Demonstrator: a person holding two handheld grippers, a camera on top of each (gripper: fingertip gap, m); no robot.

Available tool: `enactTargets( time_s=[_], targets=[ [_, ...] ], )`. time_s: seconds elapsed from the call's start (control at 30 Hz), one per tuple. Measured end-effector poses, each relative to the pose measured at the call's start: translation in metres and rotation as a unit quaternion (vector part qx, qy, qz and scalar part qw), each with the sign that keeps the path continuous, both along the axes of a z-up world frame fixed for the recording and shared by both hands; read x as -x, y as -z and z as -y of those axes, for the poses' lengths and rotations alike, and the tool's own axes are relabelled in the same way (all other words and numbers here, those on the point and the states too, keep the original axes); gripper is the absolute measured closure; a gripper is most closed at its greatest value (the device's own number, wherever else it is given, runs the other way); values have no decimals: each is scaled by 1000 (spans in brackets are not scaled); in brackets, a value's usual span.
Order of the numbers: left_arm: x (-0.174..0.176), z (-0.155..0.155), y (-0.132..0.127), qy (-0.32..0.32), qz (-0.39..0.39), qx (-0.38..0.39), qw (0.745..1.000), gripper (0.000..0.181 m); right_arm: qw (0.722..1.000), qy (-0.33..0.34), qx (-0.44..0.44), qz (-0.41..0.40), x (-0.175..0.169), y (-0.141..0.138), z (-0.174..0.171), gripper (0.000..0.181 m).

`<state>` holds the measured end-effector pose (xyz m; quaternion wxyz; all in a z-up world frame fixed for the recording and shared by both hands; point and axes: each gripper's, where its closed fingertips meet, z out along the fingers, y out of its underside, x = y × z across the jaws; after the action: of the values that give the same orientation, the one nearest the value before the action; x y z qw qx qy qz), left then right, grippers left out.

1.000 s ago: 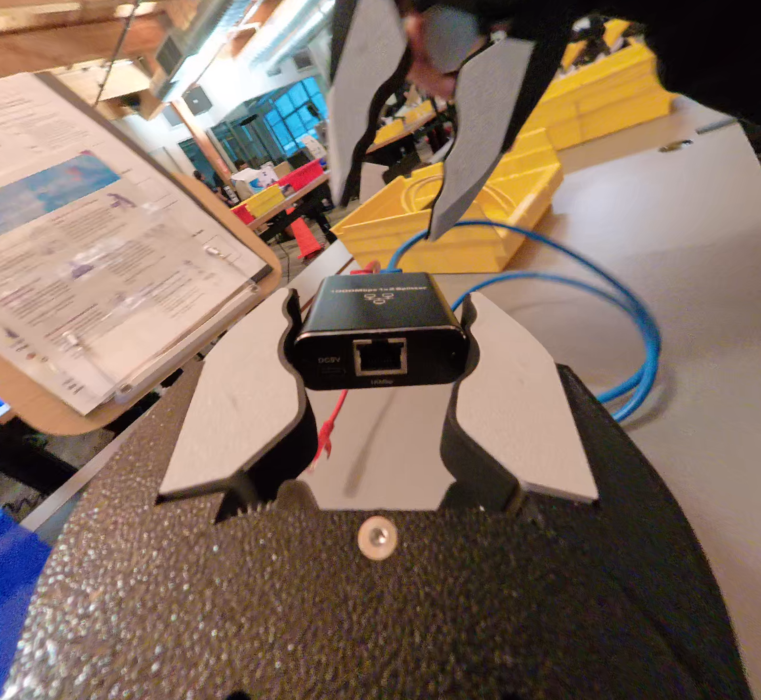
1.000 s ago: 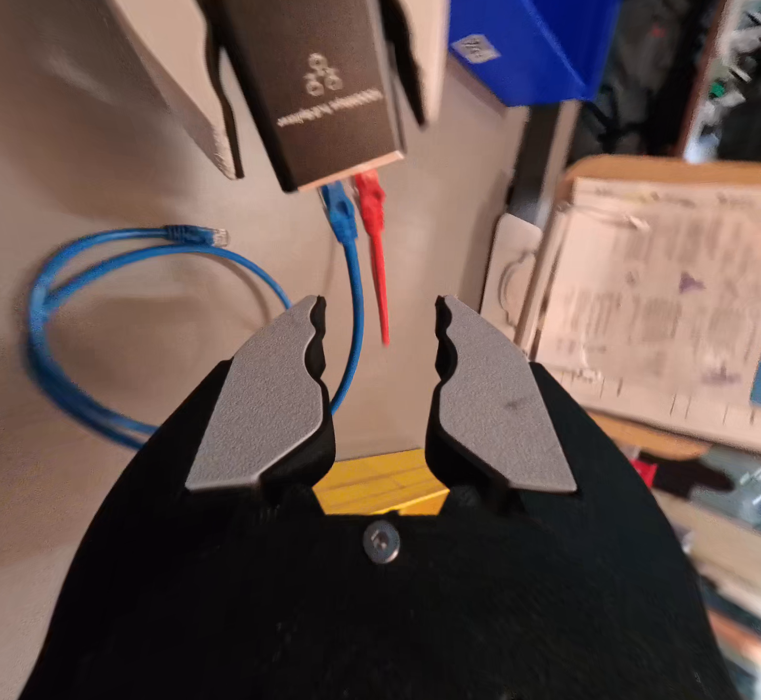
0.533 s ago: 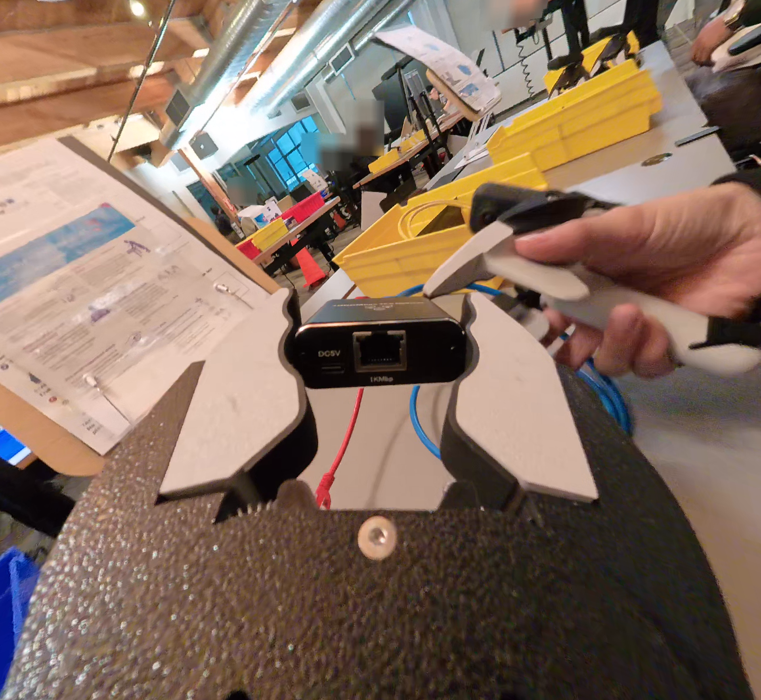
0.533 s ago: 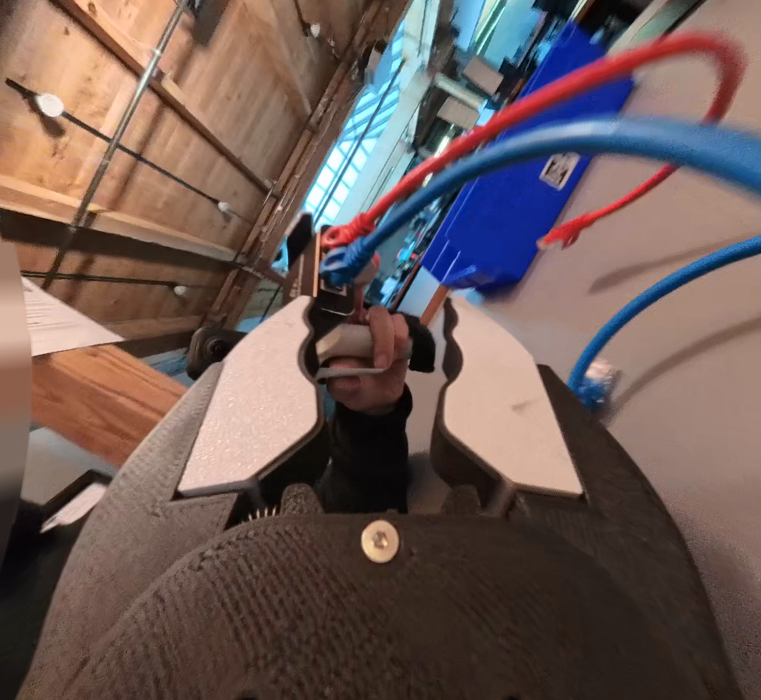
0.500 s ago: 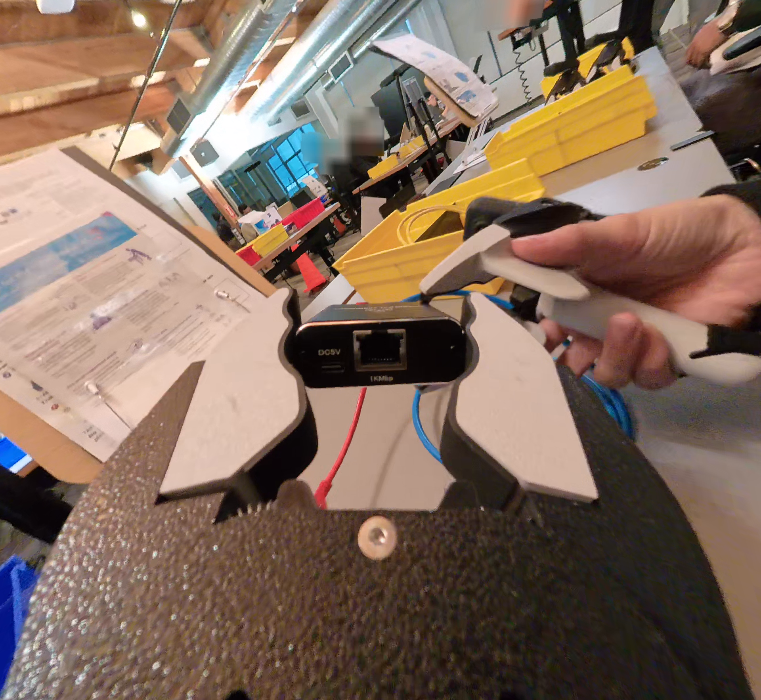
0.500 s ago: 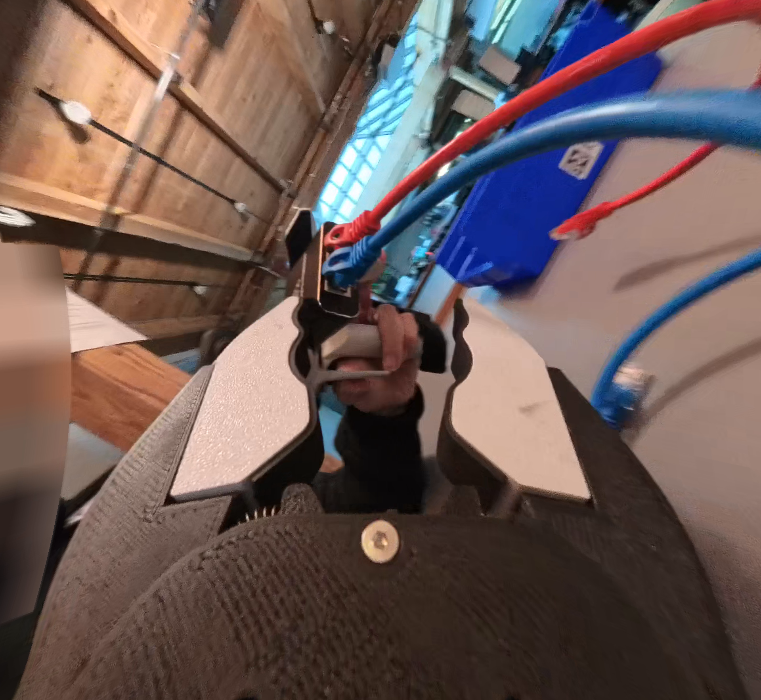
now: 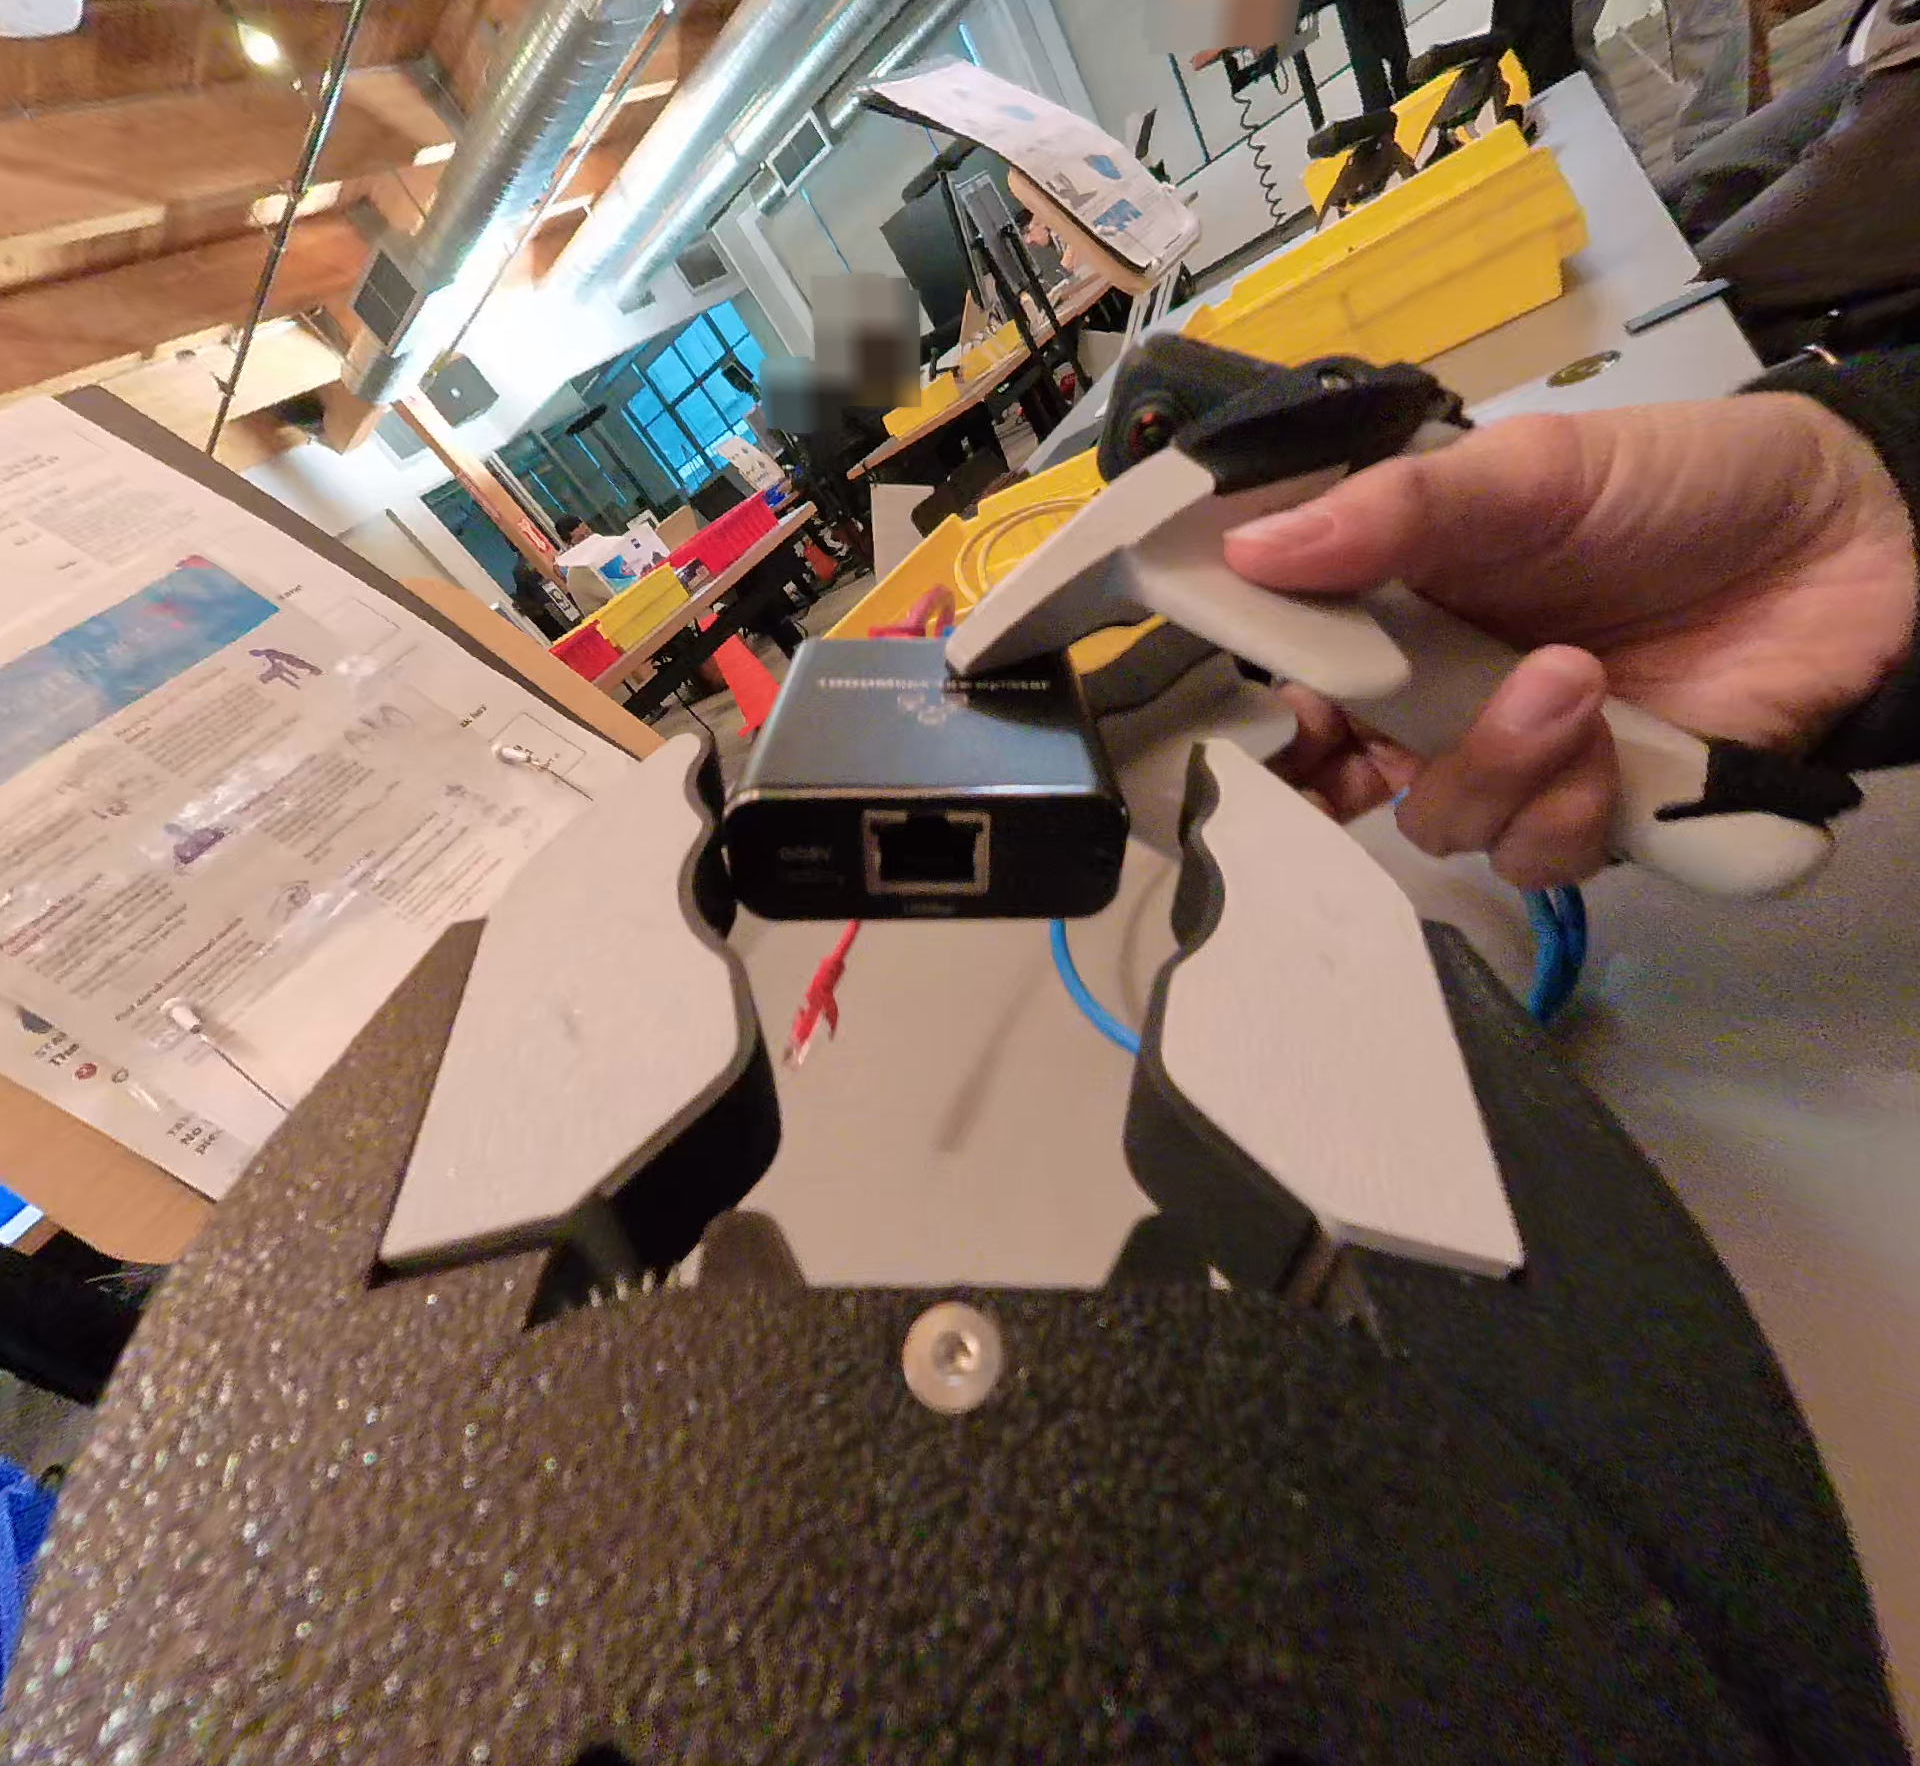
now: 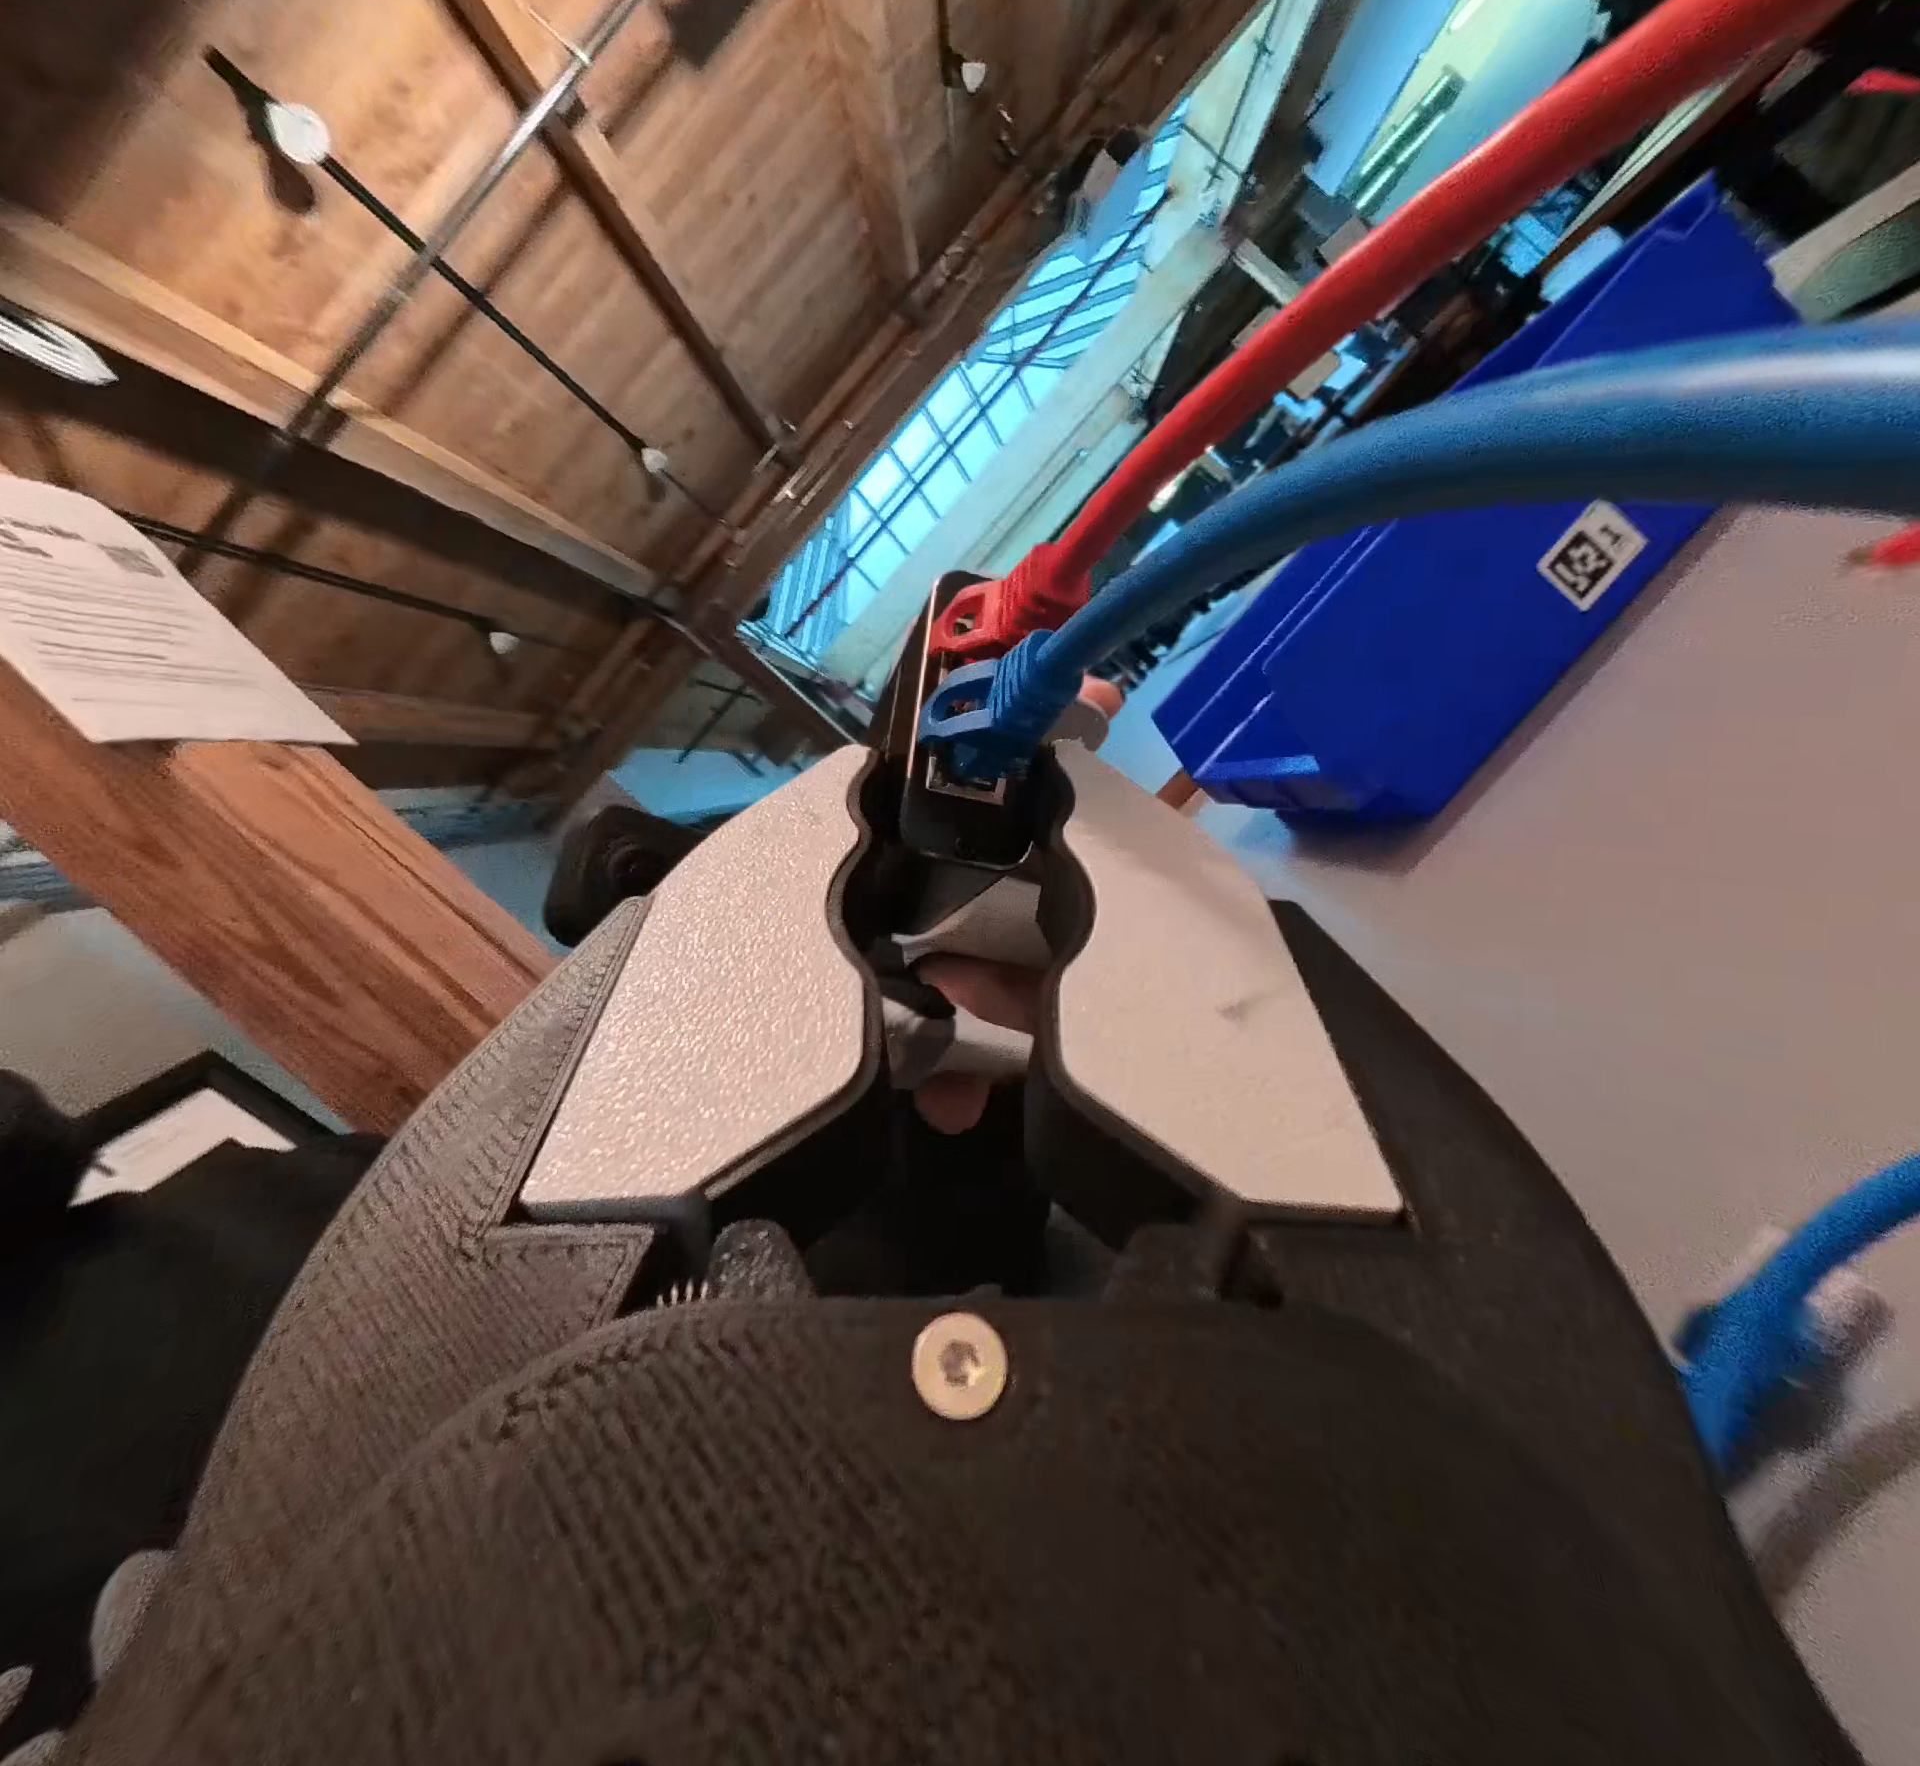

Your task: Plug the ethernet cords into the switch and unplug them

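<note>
Here left fingers (image 7: 940,869) clamp switch (image 7: 925,781) edges; right fingers (image 8: 961,843) enclose its corded end (contact unclear).

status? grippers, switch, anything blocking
Left gripper shut on switch. Right gripper closing around its cord end, grip unconfirmed. Red cord and blue cord both plugged in. Nothing blocking.

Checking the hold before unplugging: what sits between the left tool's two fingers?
The black switch, clamped between the left tool fingers with its empty port facing the camera. The left wrist view shows it.
</note>
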<state>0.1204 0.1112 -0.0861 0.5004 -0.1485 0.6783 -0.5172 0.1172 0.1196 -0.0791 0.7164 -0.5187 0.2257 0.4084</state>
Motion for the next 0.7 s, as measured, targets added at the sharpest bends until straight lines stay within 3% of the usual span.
enactTargets(
  time_s=[0.1,0.2,0.7],
  targets=[
    [0,-3,0,-7,20,-8,1000,118,998,8,38,47,-1,-5,6,154],
    [-3,-4,4,-16,16,-11,1000,119,991,40,75,101,-3,-5,8,155],
    [-8,-6,8,-26,28,33,999,119,972,104,116,176,-4,-5,7,155]
  ],
)
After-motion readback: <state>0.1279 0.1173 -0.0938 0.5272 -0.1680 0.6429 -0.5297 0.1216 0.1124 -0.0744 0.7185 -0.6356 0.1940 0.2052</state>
